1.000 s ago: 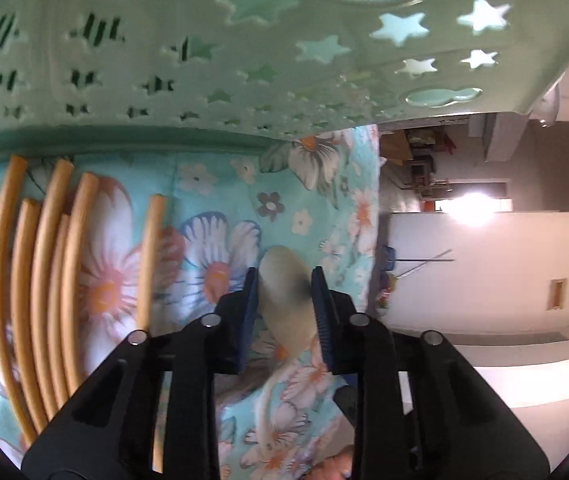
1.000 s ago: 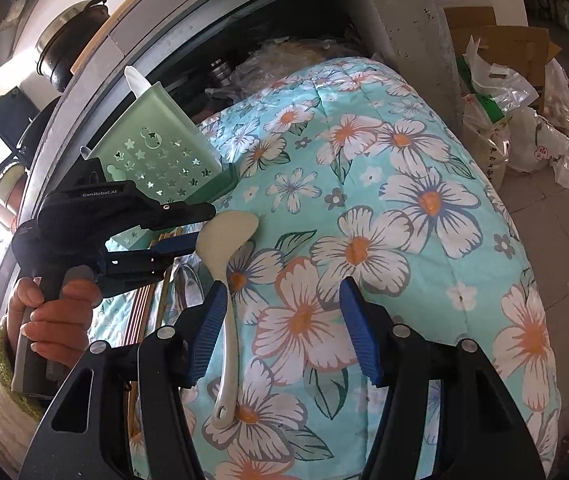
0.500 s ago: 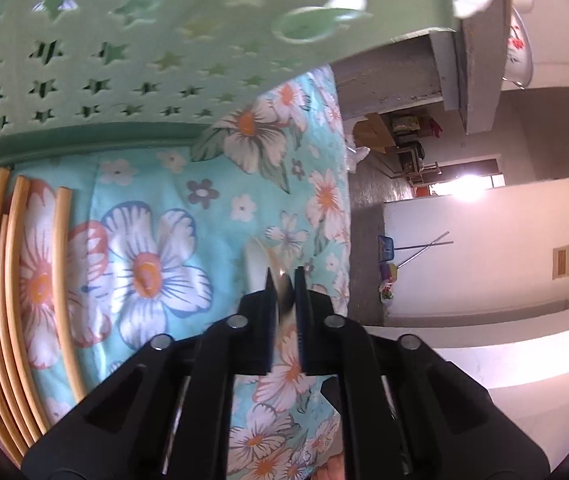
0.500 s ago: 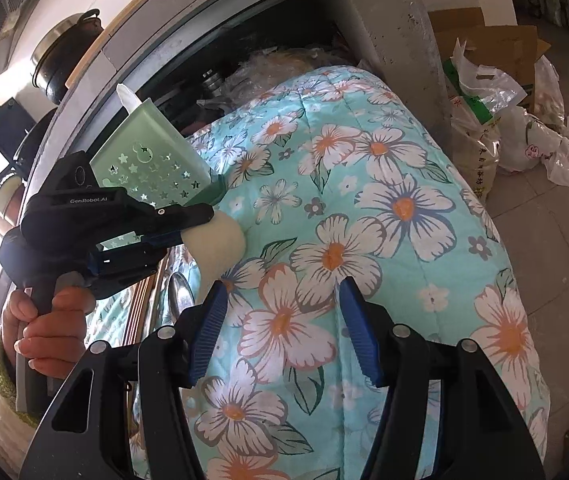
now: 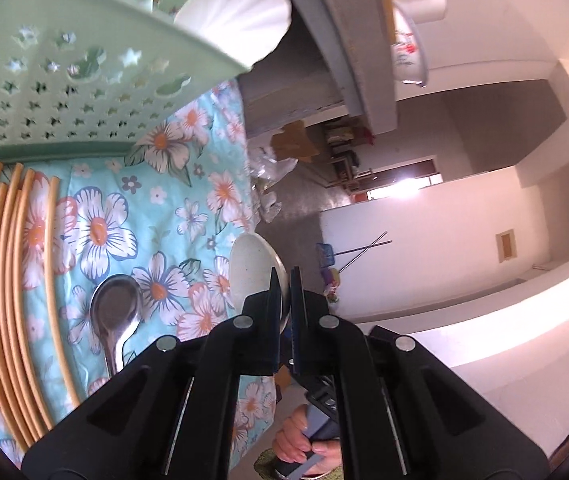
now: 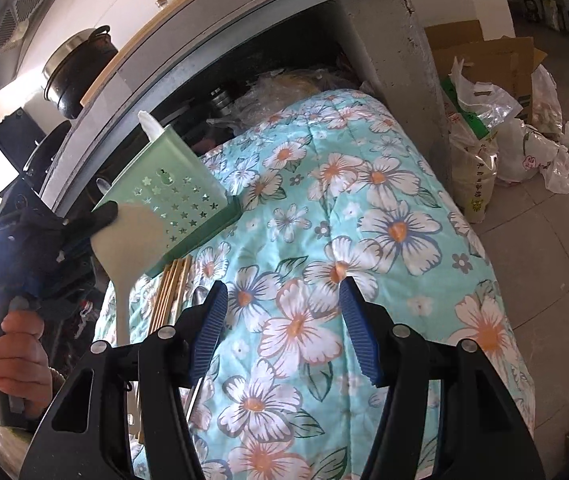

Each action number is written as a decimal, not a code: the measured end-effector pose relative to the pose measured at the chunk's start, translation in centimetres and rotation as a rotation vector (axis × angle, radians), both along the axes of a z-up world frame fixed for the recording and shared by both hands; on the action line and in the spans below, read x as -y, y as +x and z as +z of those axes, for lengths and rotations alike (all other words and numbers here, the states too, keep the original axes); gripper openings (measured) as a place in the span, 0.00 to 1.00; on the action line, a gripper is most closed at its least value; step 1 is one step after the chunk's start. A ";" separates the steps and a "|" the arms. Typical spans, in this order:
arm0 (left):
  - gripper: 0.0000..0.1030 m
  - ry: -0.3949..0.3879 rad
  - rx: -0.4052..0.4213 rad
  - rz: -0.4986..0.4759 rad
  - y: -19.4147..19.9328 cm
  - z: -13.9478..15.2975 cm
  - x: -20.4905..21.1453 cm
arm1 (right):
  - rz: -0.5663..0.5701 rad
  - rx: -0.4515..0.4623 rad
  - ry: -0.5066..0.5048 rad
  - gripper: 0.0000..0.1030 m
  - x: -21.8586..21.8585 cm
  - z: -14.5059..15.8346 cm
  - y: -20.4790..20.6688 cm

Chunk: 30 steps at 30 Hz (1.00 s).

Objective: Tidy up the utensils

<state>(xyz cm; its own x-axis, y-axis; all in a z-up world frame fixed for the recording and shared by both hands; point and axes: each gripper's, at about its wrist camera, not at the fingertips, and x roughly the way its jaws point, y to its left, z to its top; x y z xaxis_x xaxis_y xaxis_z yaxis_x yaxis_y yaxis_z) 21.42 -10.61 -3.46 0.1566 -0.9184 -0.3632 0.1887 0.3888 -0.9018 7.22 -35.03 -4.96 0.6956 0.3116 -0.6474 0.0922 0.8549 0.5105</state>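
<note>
Rice paddle [image 6: 124, 240] was off the quilt and in the air, pinched by its broad cream blade in our left claw [image 5: 282, 300], just beside the near wall of the green star-punched utensil basket [image 6: 180, 196]. A second ago it lay flat on the floral quilt [image 6: 364, 220] with the claw straddling the blade; the jaws were closed on it half a second back, and it went up from there. So the pick was done and what remained, as we judged it, was the carry and drop into the basket.

Orientation, from the right wrist view: long axis close to vertical, blade up at the claw, handle hanging straight down past the quilt edge. In the left wrist view the blade [image 5: 254, 268] sat edge-on between the pads, pointing away from the camera. We reckoned it would need turning handle-first or blade-first over the rim before release; the basket already held a white fan-shaped scoop [image 5: 236, 4] standing up in its corner.

Still on the quilt: a steel spoon [image 5: 116, 308], bowl up, and the bundle of bamboo chopsticks [image 5: 8, 280] lying alongside it, their ends up against the basket's base.

Our right claw [image 6: 282, 328] hung above the quilt with jaws apart, nothing between them. The quilt covered whatever carried it; we could not tell if that was a tabletop.
</note>
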 end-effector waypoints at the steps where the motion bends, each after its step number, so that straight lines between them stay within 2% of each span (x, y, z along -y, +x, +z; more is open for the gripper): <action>1: 0.03 -0.006 0.015 0.010 -0.4 0.5 -0.8 | 0.025 -0.002 0.007 0.55 -0.6 0.0 0.3; 5: 0.03 -0.010 0.072 0.055 -1.7 1.9 -4.3 | 0.124 -0.010 0.044 0.55 -2.7 -0.7 2.1; 7: 0.03 -0.002 0.098 0.081 -2.3 2.5 -5.9 | 0.172 -0.022 0.050 0.52 -3.9 -1.3 3.2; 15: 0.03 -0.007 0.143 0.167 -3.7 3.2 -11.6 | 0.249 -0.079 -0.031 0.40 -7.0 -3.6 6.4; 20: 0.03 -0.011 0.175 0.205 -4.1 3.7 -13.4 | 0.319 -0.096 -0.085 0.27 -8.4 -4.2 7.3; 25: 0.03 -0.011 0.221 0.234 -4.2 4.6 -14.1 | 0.352 -0.113 -0.107 0.07 -8.9 -4.7 7.7; 30: 0.03 0.006 0.284 0.257 -4.4 5.8 -14.4 | 0.360 -0.069 -0.128 0.03 -9.5 -3.3 7.1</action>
